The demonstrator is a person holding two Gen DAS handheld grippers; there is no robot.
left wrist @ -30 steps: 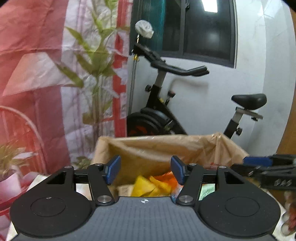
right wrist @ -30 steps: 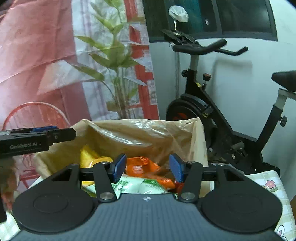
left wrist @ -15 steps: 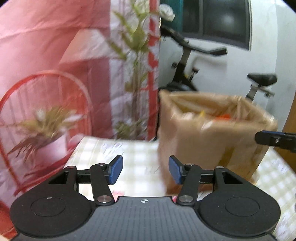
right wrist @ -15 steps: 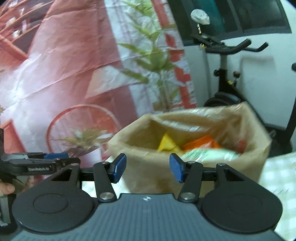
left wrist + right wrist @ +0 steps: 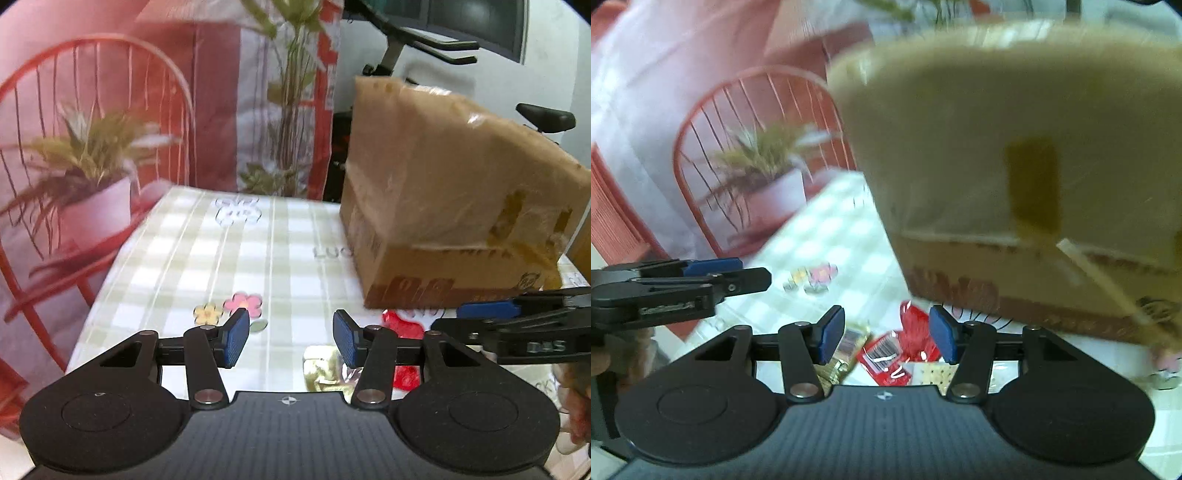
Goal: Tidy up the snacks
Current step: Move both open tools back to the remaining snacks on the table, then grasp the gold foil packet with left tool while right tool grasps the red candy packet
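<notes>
Behind the table stood a red chair [image 5: 92, 110], a potted plant [image 5: 88, 177] and an exercise bike [image 5: 424, 44]. Both grippers pointed down at the checked tablecloth [image 5: 221, 258]. The left gripper [image 5: 286, 341] had its blue pads apart with nothing between them. The right gripper [image 5: 886, 334] was the same, pads apart and holding nothing. Just under the right gripper lay the snacks: a red packet [image 5: 912, 328], a gold packet [image 5: 846, 347] and a cracker packet [image 5: 931, 371], all close together on the cloth. In the left view a shiny pale packet [image 5: 321, 365] sat just past the right pad, off to one side and not between the pads. Right behind the snacks stood the big brown box [image 5: 443, 184], very near. The snacks were piled so close that a gripper might pinch two at once, or only catch a thin edge that slips. The shiny wrappers looked slippery. The two grippers were also near each other, so they might bump. The box was close enough that a gripper might knock it.
</notes>
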